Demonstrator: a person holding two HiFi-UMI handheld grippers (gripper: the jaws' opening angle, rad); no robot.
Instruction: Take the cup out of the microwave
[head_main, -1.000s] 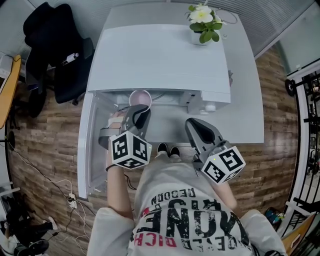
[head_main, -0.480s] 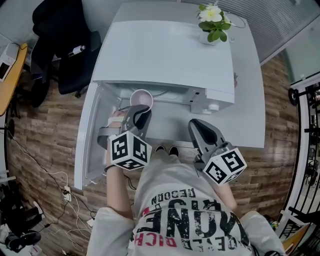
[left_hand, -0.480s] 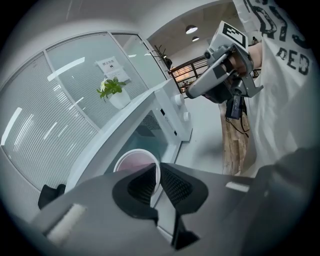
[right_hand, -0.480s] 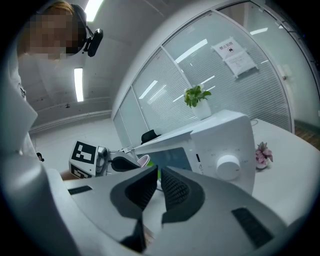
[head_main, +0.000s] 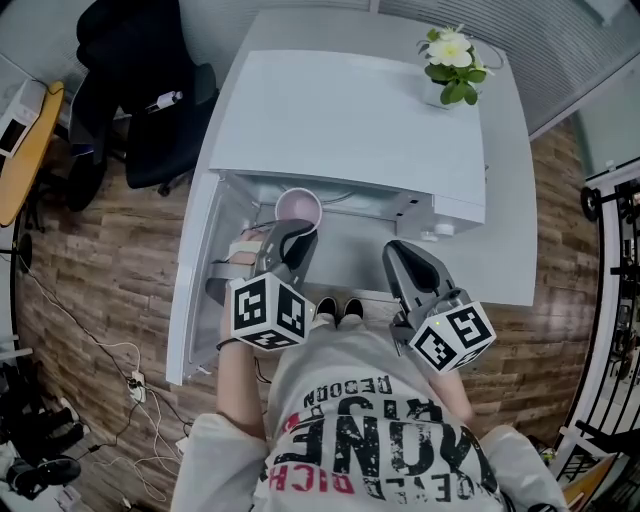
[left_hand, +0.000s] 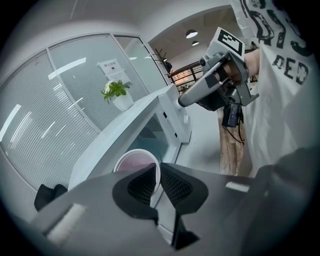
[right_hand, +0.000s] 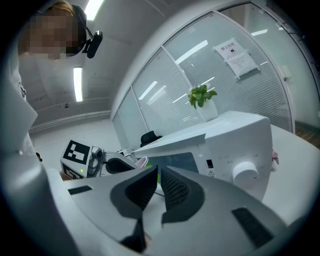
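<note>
The left gripper pinches the cup rim at the microwave mouth, the right gripper is closed and empty, and the next move looks to be drawing the cup clear.

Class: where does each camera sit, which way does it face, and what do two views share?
Head view: on the head, facing steeply down at the white microwave; shirt, shoes show.
Left gripper view: on the left hand-held gripper, facing the pink round cup it grips; shirt shows.
Right gripper view: on the shut right hand-held gripper, facing the microwave's front; shirt shows.
Both gripper views share the green potted plant.
</note>
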